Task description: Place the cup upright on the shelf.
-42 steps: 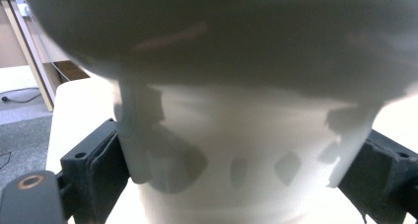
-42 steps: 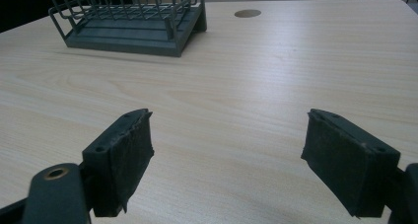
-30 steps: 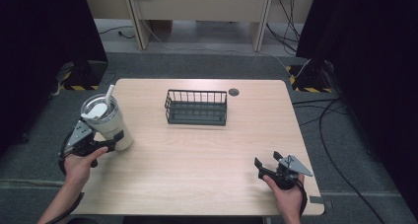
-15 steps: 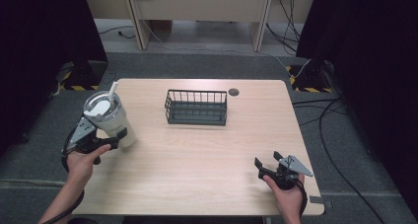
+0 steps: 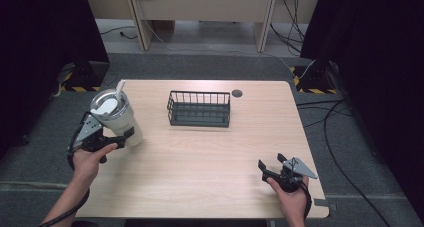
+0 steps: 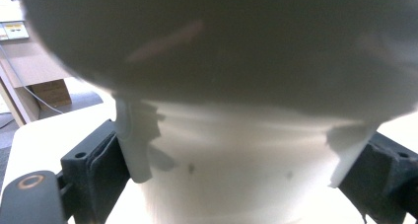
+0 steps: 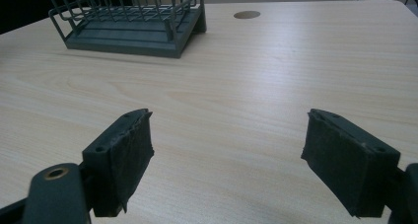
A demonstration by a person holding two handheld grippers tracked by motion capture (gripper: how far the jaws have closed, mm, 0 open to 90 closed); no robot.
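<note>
Writing cannot be read anywhere. Left gripper (image 5: pixel 122 136) clamps the white tumbler (image 5: pixel 117 118) near the table's (image 5: pixel 210 157) left edge. Right gripper (image 5: pixel 270 168) rests wide open, empty, near the front right corner.

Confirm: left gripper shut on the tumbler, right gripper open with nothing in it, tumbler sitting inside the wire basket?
Not quite. The tumbler is outside the wire basket, off to its left in the left gripper, as the high view shows. The rest holds: the right gripper is open, nothing between its jaws.
</note>
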